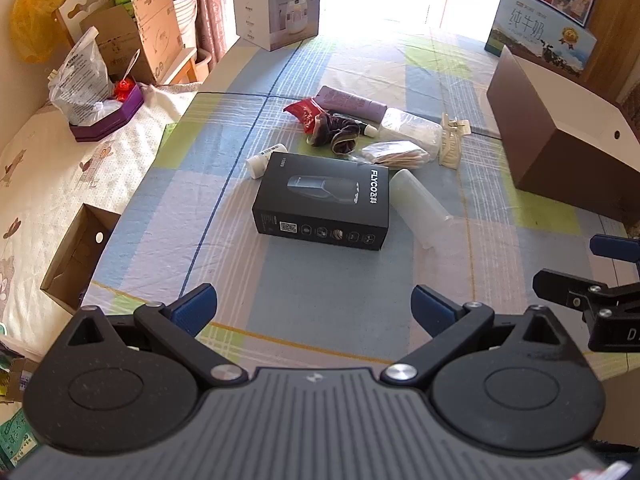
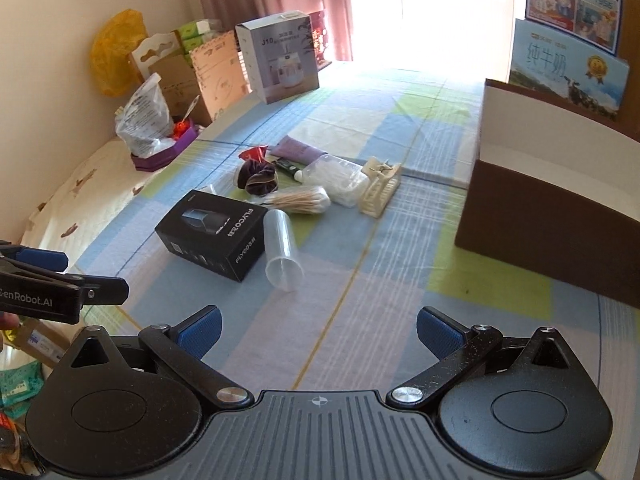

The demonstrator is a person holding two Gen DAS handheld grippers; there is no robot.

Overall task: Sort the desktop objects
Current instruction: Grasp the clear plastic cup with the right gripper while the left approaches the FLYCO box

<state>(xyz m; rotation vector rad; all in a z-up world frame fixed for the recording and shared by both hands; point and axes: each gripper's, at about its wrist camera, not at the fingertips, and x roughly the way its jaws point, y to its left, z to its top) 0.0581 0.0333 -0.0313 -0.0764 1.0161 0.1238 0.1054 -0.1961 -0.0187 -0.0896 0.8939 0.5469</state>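
Note:
A black FLYCO box [image 1: 324, 200] [image 2: 212, 232] lies mid-table beside a clear plastic cup [image 1: 420, 208] [image 2: 282, 250] on its side. Behind them sit a purple tube [image 1: 352, 102] [image 2: 296, 150], a dark scrunchie [image 1: 336, 134] [image 2: 258, 178], a red packet [image 1: 306, 112], a bag of cotton swabs [image 1: 400, 154] [image 2: 300, 200], a clear bag of white cotton pads [image 2: 338, 178], a cream hair claw [image 1: 452, 144] [image 2: 380, 190] and a small white bottle [image 1: 264, 160]. My left gripper [image 1: 314, 310] and my right gripper [image 2: 318, 334] hover open near the front edge, both empty. A brown open box [image 1: 560, 152] [image 2: 560, 208] stands at the right.
The table wears a checked cloth [image 2: 360, 300]. A white J10 carton [image 1: 276, 0] [image 2: 280, 56] stands at the back, milk cartons [image 2: 568, 68] behind the brown box. A purple tray with a plastic bag [image 1: 104, 108] rests on a bed at the left, an open cardboard box [image 1: 78, 256] beside the table.

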